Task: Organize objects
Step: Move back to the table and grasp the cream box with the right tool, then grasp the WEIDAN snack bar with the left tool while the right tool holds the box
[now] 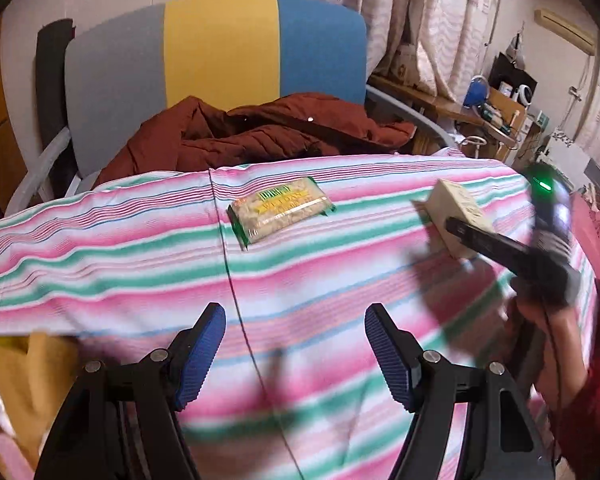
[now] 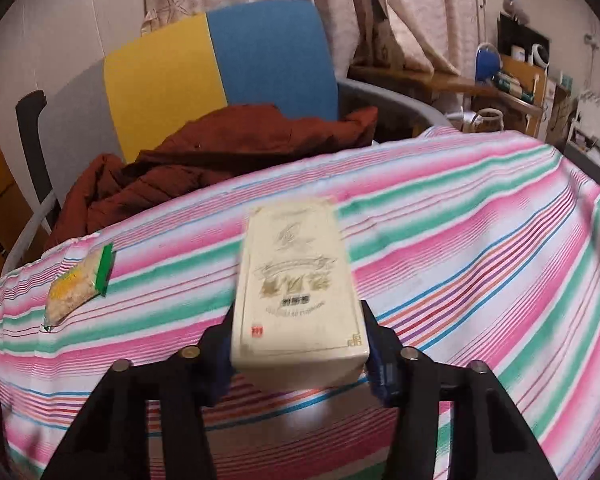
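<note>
The cream box point(image 2: 300, 292) sits between the two pads of the right claw point(image 2: 302, 364), and the pads squeeze its near end from both sides. The box has gold writing on top and a small red stamp near the bottom. Its long side points away from the claw, toward the far edge of the tabletop. From the left wrist view the same box point(image 1: 456, 204) is near the right edge of the tabletop, with the black finger of the right claw point(image 1: 500, 244) along its side. A hand point(image 1: 548, 316) in a red sleeve holds that claw.

The left claw point(image 1: 295, 360) is wide apart with nothing in it. Its blue pads point(image 1: 202, 356) hang over the near part of the tabletop.

A small snack packet point(image 1: 281, 211) with green ends lies flat on the tabletop, well apart from the box. It is closer to the far edge and to the left of the box.

A striped cloth point(image 1: 100, 264) in pink, green and white covers the tabletop.

Behind the far edge stands a chair point(image 1: 220, 48) with a grey, yellow and blue back. A dark red jacket point(image 1: 260, 132) is piled on its seat.
</note>
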`<state>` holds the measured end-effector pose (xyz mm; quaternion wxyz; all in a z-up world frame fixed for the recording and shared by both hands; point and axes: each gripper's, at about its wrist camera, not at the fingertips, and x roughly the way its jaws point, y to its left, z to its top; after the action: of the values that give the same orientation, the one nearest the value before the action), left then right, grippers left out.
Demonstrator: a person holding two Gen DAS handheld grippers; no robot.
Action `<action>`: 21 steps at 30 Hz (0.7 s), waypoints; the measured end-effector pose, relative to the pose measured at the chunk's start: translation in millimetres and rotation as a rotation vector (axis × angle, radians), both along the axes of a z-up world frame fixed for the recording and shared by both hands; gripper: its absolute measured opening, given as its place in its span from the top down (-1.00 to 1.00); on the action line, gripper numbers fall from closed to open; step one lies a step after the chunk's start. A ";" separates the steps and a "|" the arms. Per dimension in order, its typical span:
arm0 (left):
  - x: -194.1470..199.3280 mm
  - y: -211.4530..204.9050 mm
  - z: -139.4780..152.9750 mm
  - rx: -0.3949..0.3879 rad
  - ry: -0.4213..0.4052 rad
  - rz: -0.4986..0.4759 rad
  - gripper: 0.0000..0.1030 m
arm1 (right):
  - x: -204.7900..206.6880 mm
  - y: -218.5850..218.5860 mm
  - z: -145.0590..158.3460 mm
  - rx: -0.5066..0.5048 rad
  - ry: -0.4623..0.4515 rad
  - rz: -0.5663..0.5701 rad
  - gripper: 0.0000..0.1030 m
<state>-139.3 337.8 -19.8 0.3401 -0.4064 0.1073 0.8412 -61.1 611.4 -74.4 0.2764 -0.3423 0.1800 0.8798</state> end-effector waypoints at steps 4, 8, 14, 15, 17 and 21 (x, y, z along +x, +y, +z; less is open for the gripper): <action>-25.5 23.4 -7.3 -0.045 0.018 -0.019 -0.53 | 3.0 -3.8 -1.6 0.010 0.024 0.004 -0.02; -47.3 43.0 -8.2 -0.056 0.057 -0.051 -0.58 | 2.5 -6.5 -3.2 0.027 0.021 0.004 -0.02; -81.2 76.3 -14.8 -0.131 0.136 -0.126 -0.58 | 4.4 -5.9 -3.9 0.024 0.035 0.006 -0.02; -87.0 82.6 -17.2 -0.146 0.149 -0.142 -0.59 | 4.4 -5.6 -4.2 0.022 0.036 0.007 -0.02; -100.0 92.6 -27.2 -0.169 0.118 -0.164 -0.59 | 4.2 -3.8 -5.8 0.013 0.034 0.003 -0.02; -109.2 100.1 -49.2 -0.193 0.031 -0.162 -0.59 | 7.0 -1.0 -7.9 -0.005 0.043 -0.008 -0.02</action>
<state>-248.5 437.8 -69.0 0.3644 -0.4141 0.2256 0.8030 -54.1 610.3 -82.2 0.2752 -0.3234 0.1896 0.8853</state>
